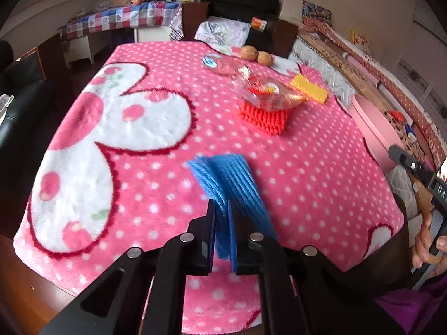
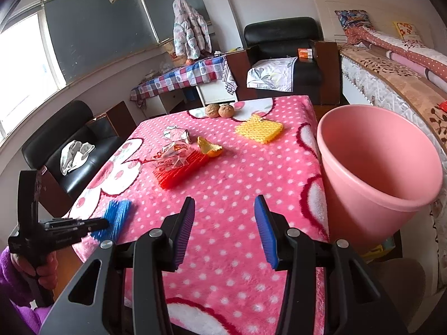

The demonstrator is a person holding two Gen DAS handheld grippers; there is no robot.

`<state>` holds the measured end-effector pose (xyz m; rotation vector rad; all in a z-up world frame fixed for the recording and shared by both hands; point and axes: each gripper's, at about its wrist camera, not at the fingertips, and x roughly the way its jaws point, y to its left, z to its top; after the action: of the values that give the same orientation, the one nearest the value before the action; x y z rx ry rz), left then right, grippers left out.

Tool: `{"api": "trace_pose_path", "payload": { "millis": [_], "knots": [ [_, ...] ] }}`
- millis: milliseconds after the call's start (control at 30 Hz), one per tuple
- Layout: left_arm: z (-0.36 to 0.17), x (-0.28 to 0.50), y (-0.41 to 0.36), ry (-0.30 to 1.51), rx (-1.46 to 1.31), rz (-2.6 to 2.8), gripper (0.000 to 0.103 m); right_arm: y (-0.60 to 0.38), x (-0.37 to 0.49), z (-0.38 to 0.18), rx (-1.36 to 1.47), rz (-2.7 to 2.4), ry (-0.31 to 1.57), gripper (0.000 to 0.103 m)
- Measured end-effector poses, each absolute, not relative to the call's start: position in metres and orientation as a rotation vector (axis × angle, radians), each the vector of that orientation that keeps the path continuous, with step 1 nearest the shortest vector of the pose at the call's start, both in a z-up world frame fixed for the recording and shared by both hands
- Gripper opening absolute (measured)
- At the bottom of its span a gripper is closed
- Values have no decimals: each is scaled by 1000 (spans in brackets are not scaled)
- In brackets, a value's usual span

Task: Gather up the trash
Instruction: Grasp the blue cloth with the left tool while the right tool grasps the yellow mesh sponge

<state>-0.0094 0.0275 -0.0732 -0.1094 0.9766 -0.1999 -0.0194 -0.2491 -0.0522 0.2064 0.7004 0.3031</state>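
1. Pinching the blue foam fruit net [image 1: 223, 184], the left gripper [image 1: 222, 223] has its two fingers [image 1: 208, 231] almost fully together, with the net squeezed flat between the pads near the front edge of the table.
2. This blue net stands up on its edge in the grip, and its far end fans out over the pink fleece blanket with white dots [image 1: 156, 184] that covers the table.
3. The right gripper [image 2: 223, 229] hovers over the same blanket with its fingers [image 2: 184, 223] about half open; nothing is between them and they touch nothing.
4. More trash lies further back on the table: a red foam fruit net [image 2: 181, 174] with a crumpled clear plastic wrapper [image 2: 170, 156] on top, a piece of orange peel [image 2: 209, 148] just beside it, a crumpled white paper ball [image 2: 177, 134], and a yellow foam fruit net [image 2: 259, 128].
5. Two brown walnuts [image 2: 219, 110] sit touching each other at the far edge.
6. A round pink plastic bin [image 2: 391, 195] stands just beside the right side of the table, with its mouth open.
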Motion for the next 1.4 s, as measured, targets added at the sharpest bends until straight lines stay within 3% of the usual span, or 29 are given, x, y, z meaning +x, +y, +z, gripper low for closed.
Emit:
{"api": "trace_pose_path", "payload": {
  "millis": [700,1400],
  "knots": [
    [-38,8,50,735,-192,-171,7,-206,64,-50,206,387,752,45],
    [-45,49,63,717,-271,-231,7,-242,179,-99,184,43,883,45]
  ]
}}
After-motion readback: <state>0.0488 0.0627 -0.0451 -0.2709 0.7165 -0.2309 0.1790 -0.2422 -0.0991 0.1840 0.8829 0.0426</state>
